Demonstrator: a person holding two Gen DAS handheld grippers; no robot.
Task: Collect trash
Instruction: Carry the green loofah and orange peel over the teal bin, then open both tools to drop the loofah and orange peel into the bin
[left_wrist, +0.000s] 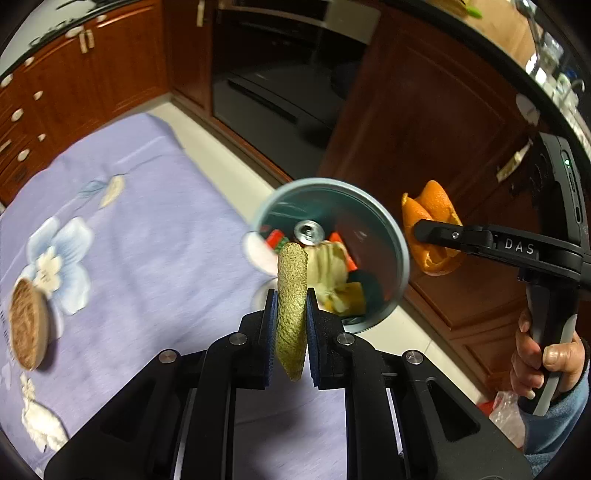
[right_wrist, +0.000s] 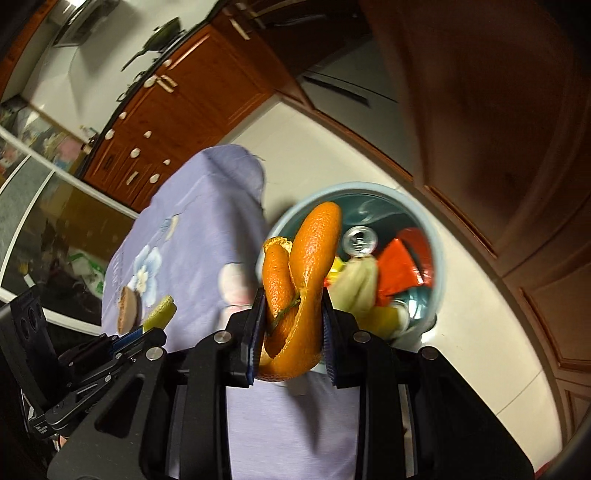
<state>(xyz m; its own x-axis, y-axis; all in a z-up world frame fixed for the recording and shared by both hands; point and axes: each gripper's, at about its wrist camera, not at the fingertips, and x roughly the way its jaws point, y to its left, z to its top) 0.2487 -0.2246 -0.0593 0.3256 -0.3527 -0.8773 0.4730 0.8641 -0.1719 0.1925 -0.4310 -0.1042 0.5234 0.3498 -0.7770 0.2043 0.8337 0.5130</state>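
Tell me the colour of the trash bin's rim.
Pale blue-grey rim on the trash bin, clearest in the right wrist view.

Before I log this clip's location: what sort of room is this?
Most likely a home kitchen: reddish wooden cabinets with pale knobs, a built-in oven, and a pan on the stove in the right wrist view.

Place: a home kitchen.
Cabinets: reddish-brown wooden cabinet doors and drawers (right_wrist: 207, 92) with pale knobs and handles line the walls.
Appliance: a dark built-in oven (left_wrist: 273, 70) sits set into the cabinetry.
Cookware: a dark pan (right_wrist: 162, 37) stands on the counter above the drawers.
Floor: pale tiles (right_wrist: 480, 332) run along the cabinet bases.
Table: a lilac cloth with printed flowers (left_wrist: 110, 258) covers it.
Bin: a light blue bin (right_wrist: 439, 258) on the floor holds household scraps, among them a drinks can (right_wrist: 360, 240) and red wrappers (right_wrist: 402, 269).
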